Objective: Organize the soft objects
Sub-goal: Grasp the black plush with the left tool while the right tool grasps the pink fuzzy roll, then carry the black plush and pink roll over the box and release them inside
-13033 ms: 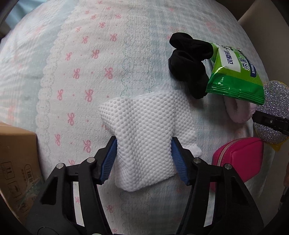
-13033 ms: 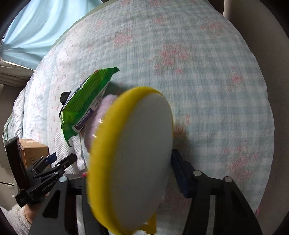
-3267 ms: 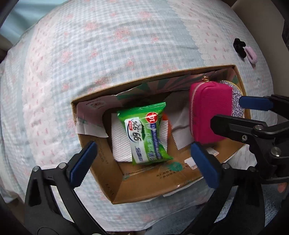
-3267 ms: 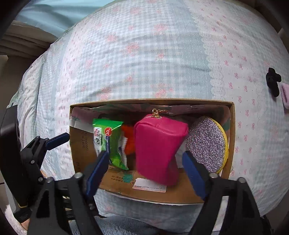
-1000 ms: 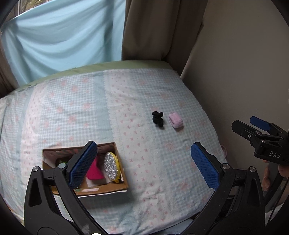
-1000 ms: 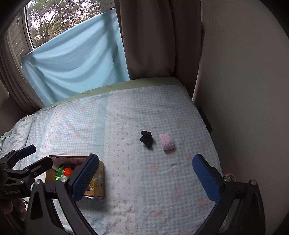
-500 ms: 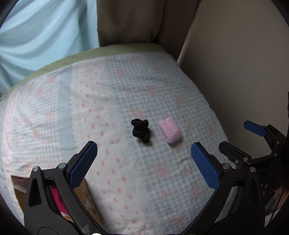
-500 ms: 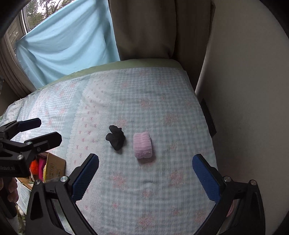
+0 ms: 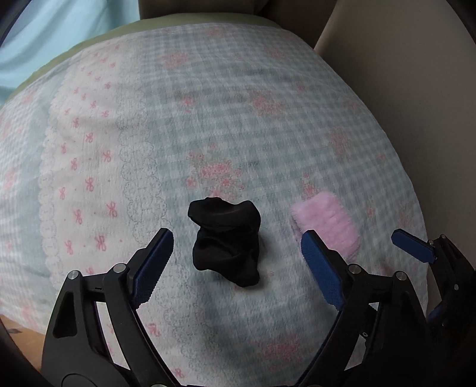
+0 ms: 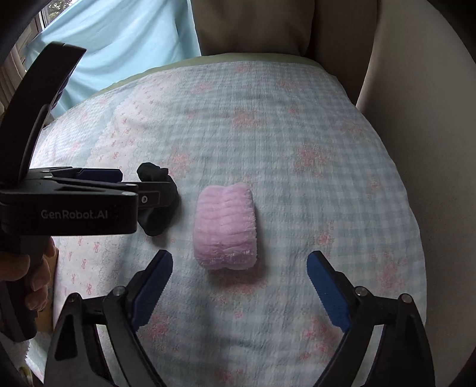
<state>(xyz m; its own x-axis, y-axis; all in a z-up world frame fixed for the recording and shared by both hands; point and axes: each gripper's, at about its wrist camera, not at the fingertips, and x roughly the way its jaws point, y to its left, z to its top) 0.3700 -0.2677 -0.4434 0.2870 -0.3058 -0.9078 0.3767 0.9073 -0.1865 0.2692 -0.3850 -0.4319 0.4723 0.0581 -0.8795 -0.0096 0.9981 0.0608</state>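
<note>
Two soft things lie near the right edge of the bed: the black sock bundle and, just beside it toward that edge, the pink fluffy roll. Your left gripper has its jaws wide but closing around the black bundle, not touching yet. Your right gripper closes too, holding nothing, the pink roll just ahead. Go lower so the pads meet each middle, then squeeze gently.

You've got a checked quilt with pink flowers and a white bow-print strip, light blue curtain behind, beige drape, plain wall alongside.
</note>
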